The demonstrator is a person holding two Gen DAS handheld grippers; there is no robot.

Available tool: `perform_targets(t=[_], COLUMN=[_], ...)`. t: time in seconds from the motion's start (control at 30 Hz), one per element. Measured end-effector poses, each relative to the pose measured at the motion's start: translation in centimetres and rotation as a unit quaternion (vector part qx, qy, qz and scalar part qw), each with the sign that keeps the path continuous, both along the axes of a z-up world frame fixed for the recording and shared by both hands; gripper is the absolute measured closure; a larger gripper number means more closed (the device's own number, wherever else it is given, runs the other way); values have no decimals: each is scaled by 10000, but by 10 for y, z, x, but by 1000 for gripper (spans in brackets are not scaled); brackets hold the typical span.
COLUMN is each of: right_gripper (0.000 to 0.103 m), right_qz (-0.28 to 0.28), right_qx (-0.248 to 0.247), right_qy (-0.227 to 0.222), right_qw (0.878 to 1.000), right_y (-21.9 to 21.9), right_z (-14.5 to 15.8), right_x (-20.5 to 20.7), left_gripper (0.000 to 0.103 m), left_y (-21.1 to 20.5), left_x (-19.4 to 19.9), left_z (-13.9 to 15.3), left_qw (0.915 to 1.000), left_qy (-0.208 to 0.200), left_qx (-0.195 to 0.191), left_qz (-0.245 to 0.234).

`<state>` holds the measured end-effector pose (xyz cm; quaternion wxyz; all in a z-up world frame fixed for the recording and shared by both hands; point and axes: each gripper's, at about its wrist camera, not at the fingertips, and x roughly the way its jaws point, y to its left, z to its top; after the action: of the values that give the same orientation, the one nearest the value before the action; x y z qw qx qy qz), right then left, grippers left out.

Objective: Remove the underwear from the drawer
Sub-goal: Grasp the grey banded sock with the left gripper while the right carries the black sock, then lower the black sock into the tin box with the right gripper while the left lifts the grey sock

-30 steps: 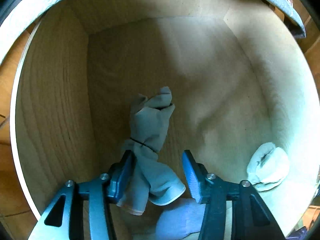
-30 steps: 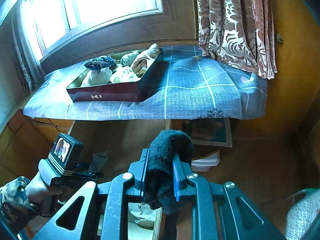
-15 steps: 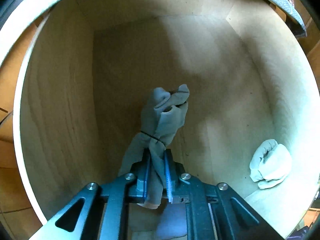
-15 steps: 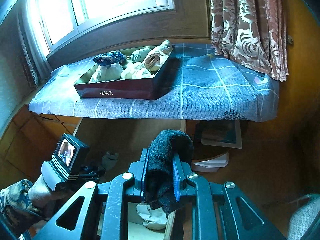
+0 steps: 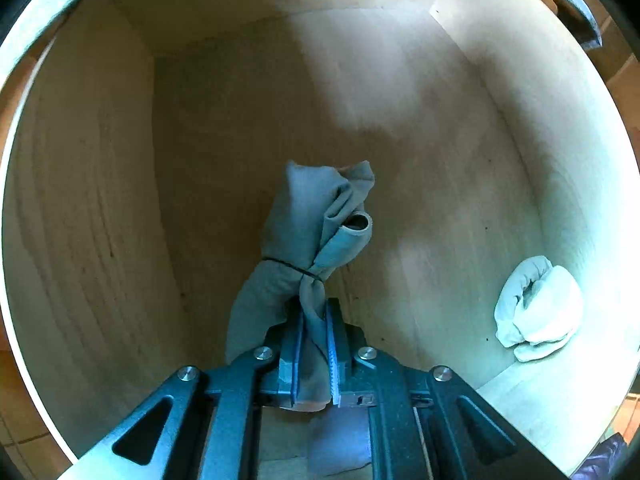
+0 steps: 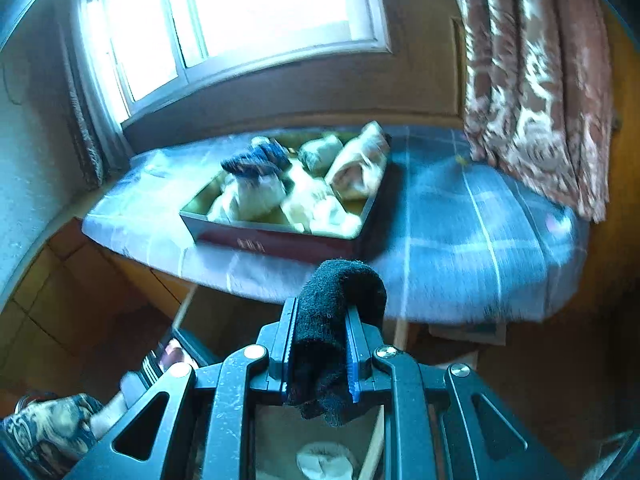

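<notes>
Underwear bundle, grey (image 5: 308, 248), clamped in L claw (image 5: 314, 354) inside drawer (image 5: 460, 160), not yet out; R claw (image 6: 320, 354) grips dark bundle (image 6: 336, 320), box (image 6: 280, 236) ahead; white roll (image 5: 538, 308) right of L claw remains.

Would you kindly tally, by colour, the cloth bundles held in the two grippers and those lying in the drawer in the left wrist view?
Grey-blue bundle, in the left gripper: 1
Black bundle, in the right gripper: 1
White bundle, lying in the drawer: 1
Blue cloth, partly hidden: 1
Total: 4

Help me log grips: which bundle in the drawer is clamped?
The grey-blue bundle tied with a black band, in the left tool; the white bundle lies loose.
</notes>
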<state>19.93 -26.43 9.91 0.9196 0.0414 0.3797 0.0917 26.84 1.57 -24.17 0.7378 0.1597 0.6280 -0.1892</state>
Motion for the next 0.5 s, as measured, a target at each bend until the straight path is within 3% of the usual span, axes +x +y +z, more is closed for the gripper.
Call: perform_targets(t=[0.27,0.5], right_gripper=[82,82], right_qz=[309,524], right_qx=[201,275], right_qy=[-221,-247], right_qw=[9991,9979], right_y=[21,44], right_z=[28,33], right_x=[57,112], left_gripper=[95,95], left_y=[-2,-1], left_x=[10,13], left_z=[-3,-5], left_qw=[9998,9995], left_qy=[173,230], left_qx=[-105,-183], left_qz=[-52,-72])
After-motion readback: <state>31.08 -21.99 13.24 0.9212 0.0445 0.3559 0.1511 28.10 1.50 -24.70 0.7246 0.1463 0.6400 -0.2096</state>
